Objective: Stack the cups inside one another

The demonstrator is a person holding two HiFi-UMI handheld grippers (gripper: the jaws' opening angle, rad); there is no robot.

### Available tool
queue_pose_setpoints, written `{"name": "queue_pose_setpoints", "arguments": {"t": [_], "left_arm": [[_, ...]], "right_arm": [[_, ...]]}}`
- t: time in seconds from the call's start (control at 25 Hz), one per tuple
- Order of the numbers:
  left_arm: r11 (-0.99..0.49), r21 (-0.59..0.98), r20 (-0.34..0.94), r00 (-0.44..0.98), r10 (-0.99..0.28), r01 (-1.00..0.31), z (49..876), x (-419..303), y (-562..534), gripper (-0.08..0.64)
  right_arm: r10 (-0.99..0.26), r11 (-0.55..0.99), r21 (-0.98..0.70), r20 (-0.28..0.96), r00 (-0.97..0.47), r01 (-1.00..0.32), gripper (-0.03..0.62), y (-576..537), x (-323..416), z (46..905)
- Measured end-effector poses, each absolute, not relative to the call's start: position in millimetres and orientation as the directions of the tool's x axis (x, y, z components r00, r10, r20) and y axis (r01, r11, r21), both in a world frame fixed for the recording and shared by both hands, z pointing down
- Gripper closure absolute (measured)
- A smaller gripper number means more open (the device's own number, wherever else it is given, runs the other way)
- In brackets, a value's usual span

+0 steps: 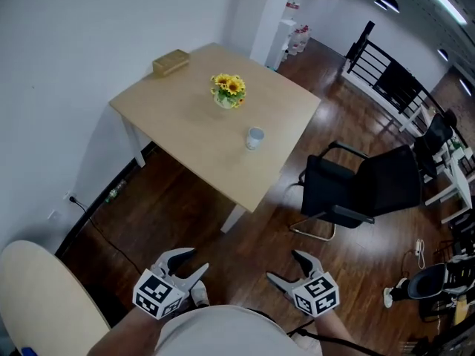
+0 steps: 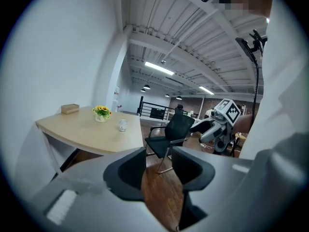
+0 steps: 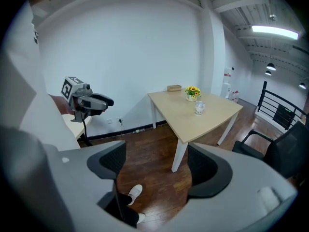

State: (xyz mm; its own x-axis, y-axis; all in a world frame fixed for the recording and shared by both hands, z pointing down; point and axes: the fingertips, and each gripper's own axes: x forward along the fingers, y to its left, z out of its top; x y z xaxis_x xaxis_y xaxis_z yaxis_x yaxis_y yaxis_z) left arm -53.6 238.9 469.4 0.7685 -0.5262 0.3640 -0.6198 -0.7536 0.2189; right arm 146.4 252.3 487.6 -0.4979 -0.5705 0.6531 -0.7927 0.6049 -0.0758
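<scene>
Small white cup (image 1: 254, 137) upright on pale worktop (image 1: 185, 124), near yellow flowers (image 1: 228, 90). Well ahead of left gripper (image 1: 191, 264) and right gripper (image 1: 286, 267), seemingly slightly nearer the right. Both held low, jaws apart, empty.

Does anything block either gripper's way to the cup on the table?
Nothing visible does. Bare floor and tabletop lie between the left gripper, right gripper and the cup; the chair stands off to the right.
</scene>
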Motion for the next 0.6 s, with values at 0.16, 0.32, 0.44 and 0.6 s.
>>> {"name": "queue_pose_setpoints", "arguments": {"t": [0.16, 0.32, 0.44, 0.6], "left_arm": [[-0.765, 0.201, 0.36, 0.772, -0.524, -0.612, 465, -31, 255, 0.383], [-0.794, 0.19, 0.342, 0.798, -0.497, -0.577, 454, 11, 282, 0.383], [-0.814, 0.173, 0.343, 0.809, -0.477, -0.554, 450, 42, 306, 0.383], [-0.822, 0.179, 0.359, 0.813, -0.457, -0.541, 452, 67, 345, 0.383]], "right_arm": [[-0.59, 0.616, -0.059, 0.626, -0.51, -0.786, 0.198, 285, 161, 477], [-0.605, 0.598, -0.047, 0.628, -0.489, -0.8, 0.198, 330, 192, 475], [-0.611, 0.579, -0.058, 0.63, -0.48, -0.813, 0.198, 360, 214, 485], [-0.607, 0.579, -0.079, 0.622, -0.494, -0.811, 0.198, 395, 227, 494]]}}
